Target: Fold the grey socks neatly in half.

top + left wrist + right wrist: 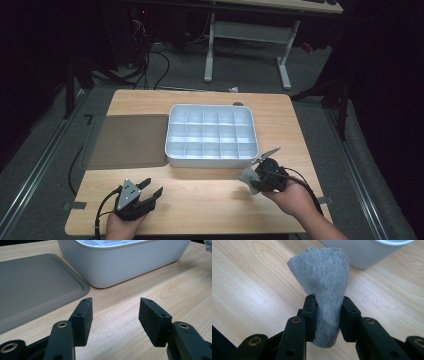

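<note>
A grey knitted sock (324, 292), folded into a roll, is pinched between the two black pads of my right gripper (327, 312) and stands up out of them. In the high view that gripper (251, 179) hovers near the front right corner of the white divided tray (212, 159) with the grey sock (248, 177) at its tip. My left gripper (153, 188) rests low at the table's front left. Its pads (82, 317) stand wide apart over bare wood, nothing between them, pointing toward the tray's wall (125, 262).
A flat grey mat (127, 141) lies left of the tray, touching its side. The tray's compartments hold nothing I can see. Bare wood runs along the front of the table (200, 200). Beyond the far edge are desk legs and cables on the floor.
</note>
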A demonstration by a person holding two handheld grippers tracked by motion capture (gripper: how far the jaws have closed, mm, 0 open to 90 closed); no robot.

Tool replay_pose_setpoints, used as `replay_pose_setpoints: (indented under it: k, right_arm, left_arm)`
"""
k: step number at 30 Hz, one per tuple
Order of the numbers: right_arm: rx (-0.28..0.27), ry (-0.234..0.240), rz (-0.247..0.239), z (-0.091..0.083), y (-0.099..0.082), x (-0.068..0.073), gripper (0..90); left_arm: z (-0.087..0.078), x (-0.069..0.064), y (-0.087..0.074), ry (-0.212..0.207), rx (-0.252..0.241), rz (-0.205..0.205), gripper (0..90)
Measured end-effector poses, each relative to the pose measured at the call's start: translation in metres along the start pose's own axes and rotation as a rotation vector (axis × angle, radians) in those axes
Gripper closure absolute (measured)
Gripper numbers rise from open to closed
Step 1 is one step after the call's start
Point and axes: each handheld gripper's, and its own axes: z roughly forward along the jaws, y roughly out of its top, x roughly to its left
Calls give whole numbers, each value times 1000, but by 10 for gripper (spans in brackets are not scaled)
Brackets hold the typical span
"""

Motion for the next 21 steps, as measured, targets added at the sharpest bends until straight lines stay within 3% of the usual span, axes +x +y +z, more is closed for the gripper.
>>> replay_pose_setpoints:
  k: [10, 21]
  right_arm:
    - [-1, -2, 10, 2, 3, -3, 698]
    - [-7, 7, 33, -9, 10, -12, 700]
  left_arm:
    - [1, 0, 0, -8, -4, -1, 450]
    - [2, -2, 0, -17, 2, 2, 451]
